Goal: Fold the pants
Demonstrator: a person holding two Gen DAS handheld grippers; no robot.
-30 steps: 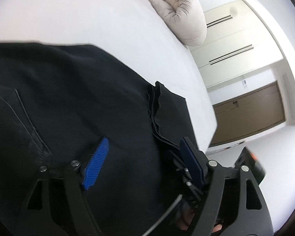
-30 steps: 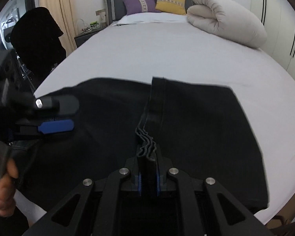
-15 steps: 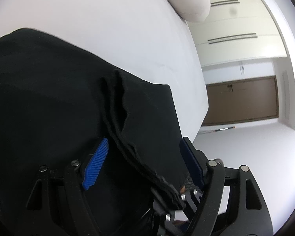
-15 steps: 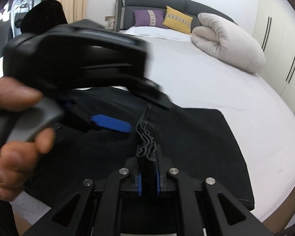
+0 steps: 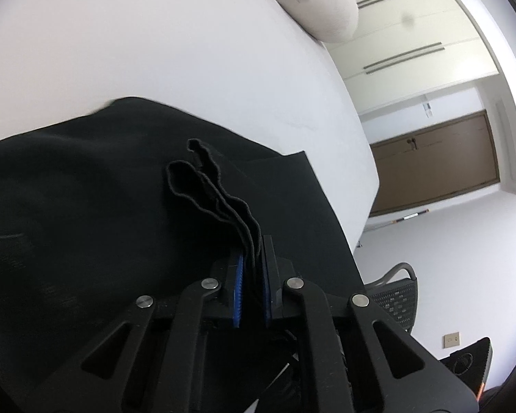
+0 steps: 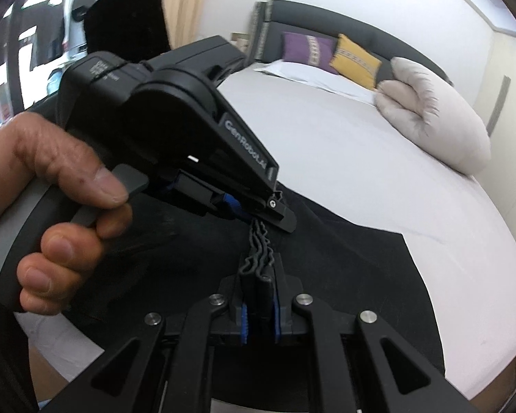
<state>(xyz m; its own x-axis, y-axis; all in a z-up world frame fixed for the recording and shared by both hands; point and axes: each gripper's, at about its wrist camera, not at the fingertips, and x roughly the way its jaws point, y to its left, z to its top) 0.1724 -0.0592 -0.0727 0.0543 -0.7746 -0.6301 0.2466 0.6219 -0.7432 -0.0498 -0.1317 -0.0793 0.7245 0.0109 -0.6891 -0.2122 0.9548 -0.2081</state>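
Black pants (image 5: 86, 206) lie folded on the white bed (image 5: 154, 51), near its foot; they also show in the right wrist view (image 6: 361, 275). A stack of hem edges (image 5: 220, 199) stands up from the cloth. My left gripper (image 5: 251, 275) is shut on this stack. My right gripper (image 6: 260, 303) is shut on the same stacked edges (image 6: 258, 251), close in front of the left gripper (image 6: 254, 215), which a hand holds.
A rolled beige duvet (image 6: 430, 124) lies on the bed's right side, purple and yellow cushions (image 6: 354, 60) at the headboard. Wardrobe doors (image 5: 412, 34), a brown door (image 5: 437, 161) and a mesh chair (image 5: 395, 296) stand beyond the bed's edge.
My left gripper, open a second ago, has swung over to the raised hem stack and shut on it beside the right gripper. The right gripper has kept its hold.
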